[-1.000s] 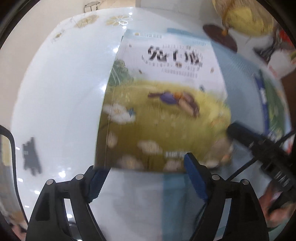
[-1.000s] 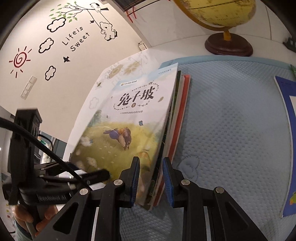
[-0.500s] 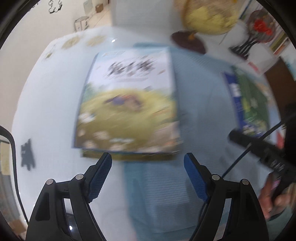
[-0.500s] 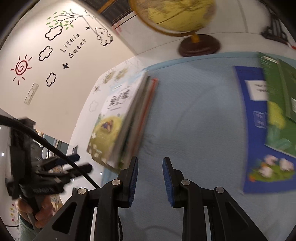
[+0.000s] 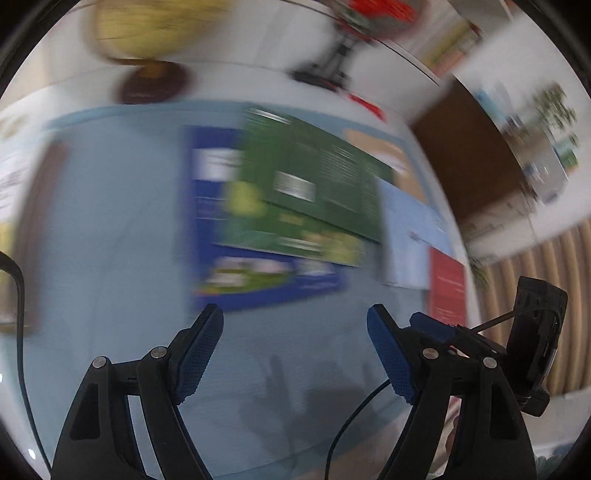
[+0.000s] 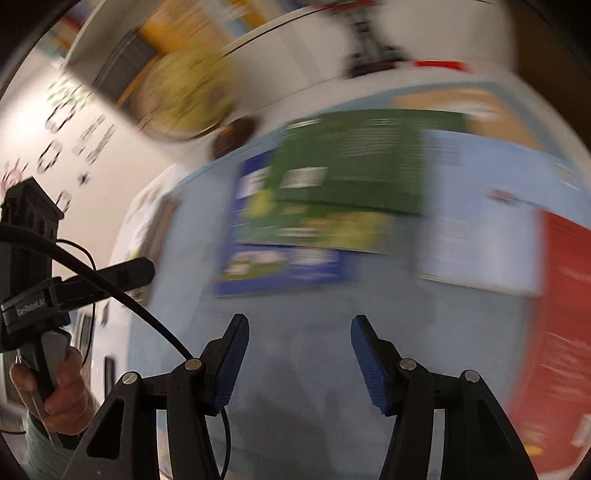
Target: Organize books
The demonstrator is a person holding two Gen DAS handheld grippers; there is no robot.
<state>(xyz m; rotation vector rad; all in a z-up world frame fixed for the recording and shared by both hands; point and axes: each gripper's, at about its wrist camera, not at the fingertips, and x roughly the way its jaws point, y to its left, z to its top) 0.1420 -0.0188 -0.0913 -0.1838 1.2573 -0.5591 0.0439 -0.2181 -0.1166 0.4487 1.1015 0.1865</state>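
Note:
Everything is motion-blurred. Several books lie flat and overlapping on a pale blue mat [image 6: 295, 332]: a green book [image 6: 362, 170] on a dark blue book [image 6: 280, 269], then a light blue book [image 6: 480, 236] and a red book [image 6: 561, 332]. The stacked books [image 6: 155, 229] lie at the mat's left edge. My right gripper [image 6: 299, 362] hovers over bare mat below the blue book, its jaws opening with nothing between them. My left gripper [image 5: 295, 354] is open and empty, just below the dark blue book [image 5: 258, 288] and green book [image 5: 314, 184].
A yellow globe [image 5: 155, 33] on a brown base stands behind the mat at the back left. A red and black stand [image 5: 340, 55] is behind the books. A hand [image 6: 62, 391] holds the left gripper's handle. A brown panel [image 5: 472, 166] is at the right.
Both views have swung right, from the stack with the rabbit cover to the spread-out books. The right gripper has come off the stack's edge and its jaws have widened.

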